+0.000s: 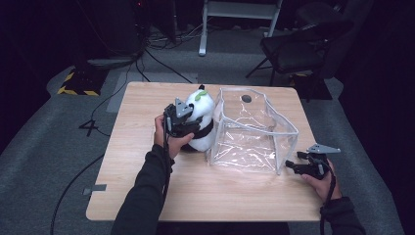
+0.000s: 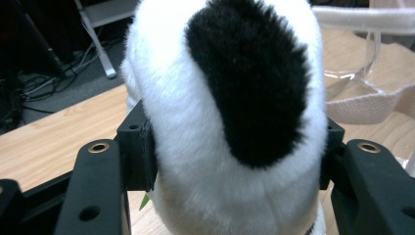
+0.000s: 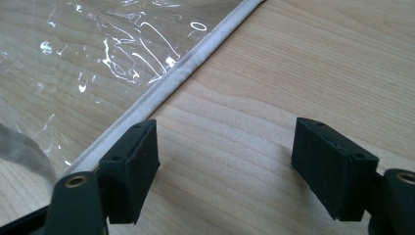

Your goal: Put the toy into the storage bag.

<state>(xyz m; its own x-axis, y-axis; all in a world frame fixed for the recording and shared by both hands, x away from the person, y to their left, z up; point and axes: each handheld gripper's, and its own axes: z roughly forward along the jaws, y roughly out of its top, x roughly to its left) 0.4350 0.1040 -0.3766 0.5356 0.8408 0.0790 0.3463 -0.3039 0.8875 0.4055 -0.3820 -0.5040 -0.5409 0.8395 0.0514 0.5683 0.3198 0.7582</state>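
A white and black plush panda [image 1: 201, 120] stands on the wooden table [image 1: 147, 191], just left of a clear plastic bag [image 1: 252, 129] with white trim. My left gripper [image 1: 188, 128] is shut on the panda's body. In the left gripper view both pads [image 2: 144, 152] press into the panda [image 2: 230, 122] from either side. My right gripper [image 1: 293, 165] rests low on the table by the bag's front right corner, open. In the right gripper view its jaws [image 3: 222, 171] stand apart over bare wood, with the bag's white seam [image 3: 166, 88] just beside the left pad.
The clear bag stands open-topped in the table's middle right. A black folding chair [image 1: 298, 46] and a white frame [image 1: 240, 14] stand on the grey floor behind the table. Cables trail across the floor at the left.
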